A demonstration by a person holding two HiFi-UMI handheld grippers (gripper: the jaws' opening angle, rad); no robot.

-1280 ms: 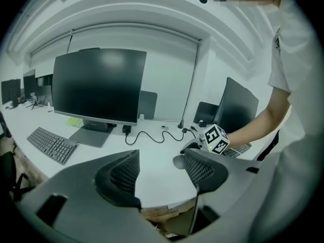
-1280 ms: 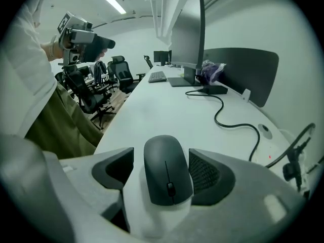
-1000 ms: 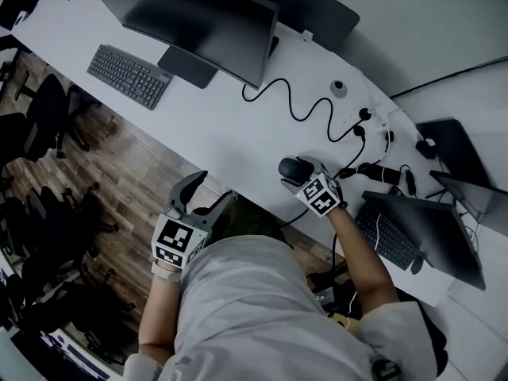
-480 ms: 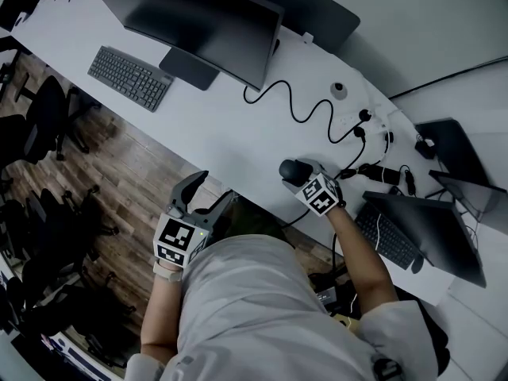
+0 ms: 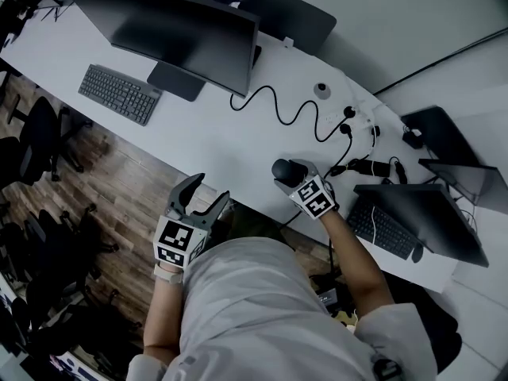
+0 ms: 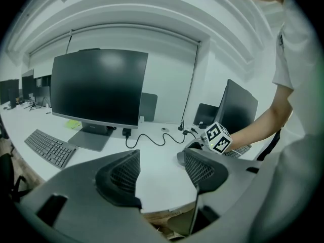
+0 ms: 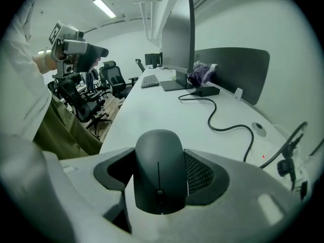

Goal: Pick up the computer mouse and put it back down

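The dark computer mouse sits lengthwise between the pads of my right gripper, which is shut on its sides. Those jaws have just been closing with the mouse between them. From above, the mouse and the right gripper are over the white desk, near its front edge. My left gripper hangs off the desk's front edge, over the floor. Its jaws are open with nothing between them, as the left gripper shows in its own view.
A monitor and a keyboard stand at the desk's left. A black cable snakes to plugs behind the mouse. A laptop and a second keyboard lie to the right. Office chairs stand on the wooden floor.
The right gripper's jaws have closed onto the mouse, and it has shifted slightly toward the desk's near edge. The head view has moved a little. The left gripper has stayed put.
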